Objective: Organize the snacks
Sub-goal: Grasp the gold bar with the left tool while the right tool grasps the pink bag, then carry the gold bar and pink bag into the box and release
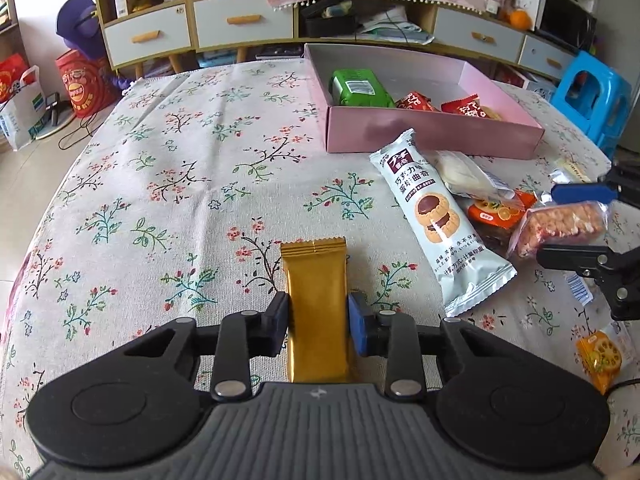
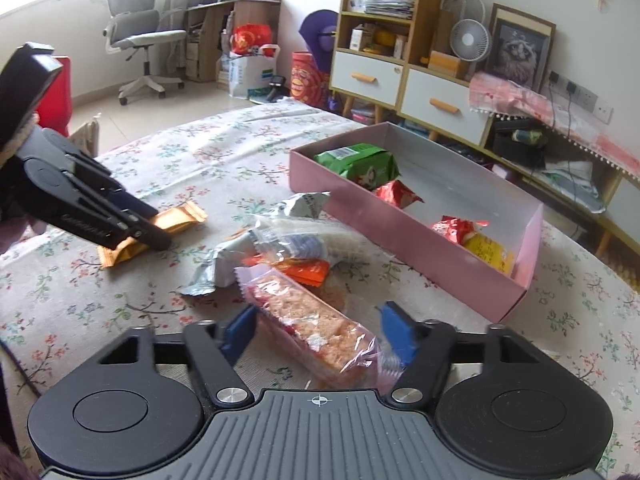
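Note:
A gold snack bar lies on the flowered tablecloth, and my left gripper is shut on its middle; the right wrist view shows the same gripper and gold bar. My right gripper has a clear-wrapped rice crisp bar lying slantwise between its blue pads, both of which touch the wrapper. That right gripper also shows at the right edge of the left wrist view. A pink box behind holds a green pack and red packs.
A loose pile sits between the grippers and the box: a long white cookie pack, a pale bun pack, an orange pack. An orange lotus snack lies near right. A blue stool and drawer cabinets stand beyond the table.

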`<state>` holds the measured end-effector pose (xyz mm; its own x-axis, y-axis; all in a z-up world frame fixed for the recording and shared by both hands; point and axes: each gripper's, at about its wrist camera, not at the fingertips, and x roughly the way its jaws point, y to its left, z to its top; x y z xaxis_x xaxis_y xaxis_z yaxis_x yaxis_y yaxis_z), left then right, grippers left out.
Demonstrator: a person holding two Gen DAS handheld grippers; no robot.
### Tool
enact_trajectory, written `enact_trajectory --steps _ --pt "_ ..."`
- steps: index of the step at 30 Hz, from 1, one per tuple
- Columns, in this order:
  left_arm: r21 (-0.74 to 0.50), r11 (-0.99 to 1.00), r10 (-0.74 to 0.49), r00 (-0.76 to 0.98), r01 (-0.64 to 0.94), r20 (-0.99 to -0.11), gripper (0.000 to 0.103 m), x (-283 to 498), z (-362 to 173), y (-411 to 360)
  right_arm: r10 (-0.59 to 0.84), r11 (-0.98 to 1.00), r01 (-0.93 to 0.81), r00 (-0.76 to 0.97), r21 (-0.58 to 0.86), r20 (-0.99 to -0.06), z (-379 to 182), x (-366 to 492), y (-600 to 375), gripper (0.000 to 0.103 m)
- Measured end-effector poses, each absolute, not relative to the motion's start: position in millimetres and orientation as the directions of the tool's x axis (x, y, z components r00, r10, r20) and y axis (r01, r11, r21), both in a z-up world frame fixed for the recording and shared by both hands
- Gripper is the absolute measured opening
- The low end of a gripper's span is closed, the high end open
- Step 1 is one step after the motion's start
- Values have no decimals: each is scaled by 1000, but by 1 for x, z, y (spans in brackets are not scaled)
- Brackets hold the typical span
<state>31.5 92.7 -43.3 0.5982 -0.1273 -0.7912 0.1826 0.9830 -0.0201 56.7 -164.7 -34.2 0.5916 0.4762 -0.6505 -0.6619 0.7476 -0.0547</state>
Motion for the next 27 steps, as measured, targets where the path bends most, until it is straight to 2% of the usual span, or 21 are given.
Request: enact_trajectory --steps 3,11,27 --pt "-29 985 -127 594 171 -794 27 33 -42 93 493 733 -679 575 -45 -653 -33 54 -164 42" --pt "-63 989 -130 587 133 -799 26 41 -40 99 548 723 -690 542 34 -637 -23 54 -170 24" --pt "-129 985 -173 645 115 -744 26 59 -8 97 604 770 -601 577 215 -550 10 77 -188 23"
